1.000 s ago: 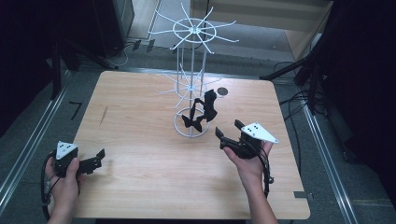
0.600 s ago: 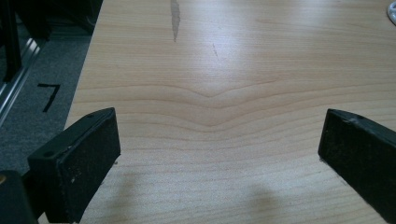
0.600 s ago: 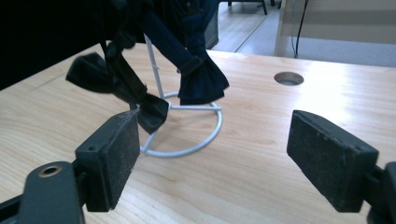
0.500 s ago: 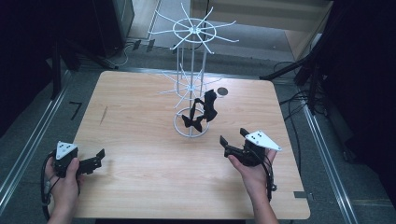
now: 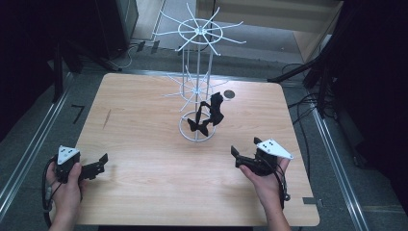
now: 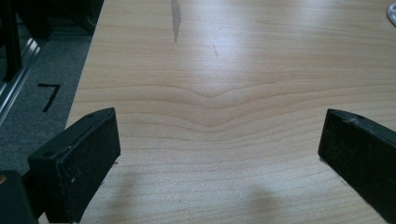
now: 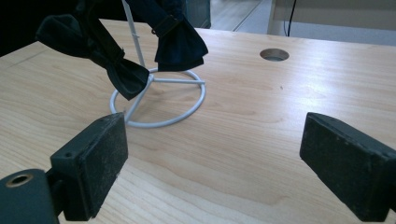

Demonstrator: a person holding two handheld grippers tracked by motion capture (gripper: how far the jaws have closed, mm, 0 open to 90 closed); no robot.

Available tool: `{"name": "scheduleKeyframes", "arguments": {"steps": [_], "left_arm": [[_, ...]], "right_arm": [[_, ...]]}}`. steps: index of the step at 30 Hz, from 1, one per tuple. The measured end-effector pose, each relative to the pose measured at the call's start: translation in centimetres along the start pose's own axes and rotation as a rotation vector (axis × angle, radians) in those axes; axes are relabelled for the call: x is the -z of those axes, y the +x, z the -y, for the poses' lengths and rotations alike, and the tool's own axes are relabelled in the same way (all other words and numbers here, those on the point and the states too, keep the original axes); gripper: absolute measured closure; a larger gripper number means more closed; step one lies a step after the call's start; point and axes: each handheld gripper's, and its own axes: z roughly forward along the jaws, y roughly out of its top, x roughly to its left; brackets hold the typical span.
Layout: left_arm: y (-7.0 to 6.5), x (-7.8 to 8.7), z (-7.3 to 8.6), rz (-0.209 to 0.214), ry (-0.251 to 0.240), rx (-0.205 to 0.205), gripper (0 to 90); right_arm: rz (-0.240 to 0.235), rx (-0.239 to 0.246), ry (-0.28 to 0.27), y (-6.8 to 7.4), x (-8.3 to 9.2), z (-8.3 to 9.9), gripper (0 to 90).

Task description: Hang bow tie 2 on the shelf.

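A white wire rack (image 5: 197, 86) stands at the middle of the table, and two dark bow ties (image 5: 198, 126) (image 5: 215, 108) hang low on it above its ring base. In the right gripper view the bow ties (image 7: 107, 60) (image 7: 180, 44) hang over the ring base (image 7: 187, 114) ahead. My right gripper (image 5: 235, 156) (image 7: 212, 154) sits low over the table to the right of the rack. Its jaws have just been opening and now stand open with nothing between them. My left gripper (image 5: 102, 162) (image 6: 217, 154) rests at the near left, open over bare wood.
The wooden table (image 5: 144, 144) has a round hole (image 5: 229, 94) (image 7: 274, 54) behind the rack. A dark streak (image 6: 175, 18) marks the wood at the left. Floor with a painted 7 (image 6: 48, 95) lies past the left edge; cables lie to the right.
My right gripper has drawn back from the rack toward the near edge and sunk closer to the table, jaws spreading. The left gripper has stayed where it was.
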Motion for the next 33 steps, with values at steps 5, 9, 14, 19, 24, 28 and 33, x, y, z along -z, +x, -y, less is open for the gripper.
{"name": "scheduleKeyframes", "arguments": {"steps": [5,9,14,19,24,28,33], "left_arm": [[0.0,0.0,0.0,0.002,0.0,-0.001,0.0],[0.0,0.0,0.0,0.001,0.0,0.0,0.0],[-0.1,0.0,0.0,0.001,0.0,-0.002,0.0],[-0.1,0.0,0.0,0.003,0.003,-0.001,0.0],[-0.1,0.0,0.0,0.005,0.001,0.001,0.0],[-0.1,0.0,0.0,0.004,0.003,0.0,0.0],[-0.1,0.0,0.0,0.003,0.003,0.001,0.0]], "right_arm": [[0.008,-0.008,0.004,-0.9,0.4,0.5,5.8],[0.012,-0.015,0.011,-1.5,0.8,0.9,3.9],[0.006,-0.033,0.018,-2.6,1.1,1.6,0.8],[0.004,-0.045,0.021,-3.8,1.3,2.4,0.0],[0.013,-0.059,0.041,-4.8,1.6,3.3,0.0],[0.015,-0.059,0.051,-5.4,1.9,3.9,0.0],[0.023,-0.049,0.073,-6.0,2.3,4.7,0.0]]}}
